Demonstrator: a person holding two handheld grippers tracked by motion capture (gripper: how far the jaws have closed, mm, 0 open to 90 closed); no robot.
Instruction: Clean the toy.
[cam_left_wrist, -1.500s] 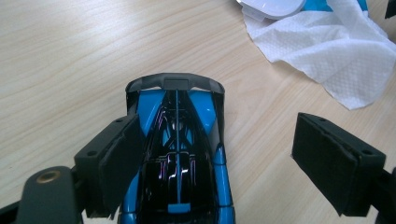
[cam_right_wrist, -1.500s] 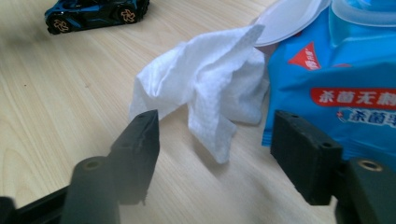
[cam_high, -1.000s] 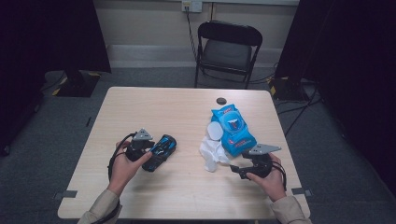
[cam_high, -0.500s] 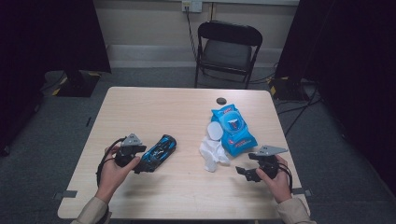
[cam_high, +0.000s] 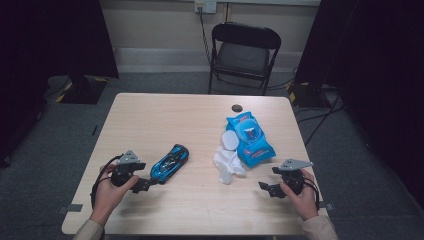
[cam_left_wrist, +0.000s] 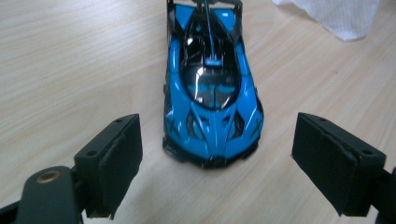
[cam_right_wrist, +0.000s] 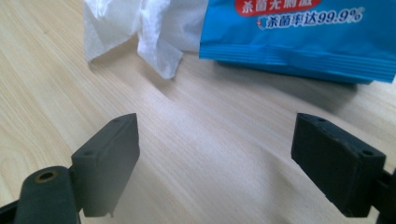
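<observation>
The left gripper (cam_left_wrist: 217, 172) stands with its two blocky, matte black jaws spread wide and nothing pressed between them. Just beyond them, at the centre of the left gripper view, sits the car (cam_left_wrist: 211, 88), a glossy blue toy with dark glazing and a low wedge nose pointing toward the jaws, clear of both pads. In the high view the car (cam_high: 170, 162) lies left of centre on the table (cam_high: 165, 117), pale wood-grain laminate.

The right gripper (cam_right_wrist: 217, 163) has just been opening; its jaws stand wide over bare tabletop, nothing between them. Across the top of the right gripper view lie a crumpled, soft white wipe (cam_right_wrist: 135, 28) and a smooth blue foil pack (cam_right_wrist: 299, 37), touching each other. Low right in the high view, the right gripper (cam_high: 264, 187) is well apart from both.
</observation>
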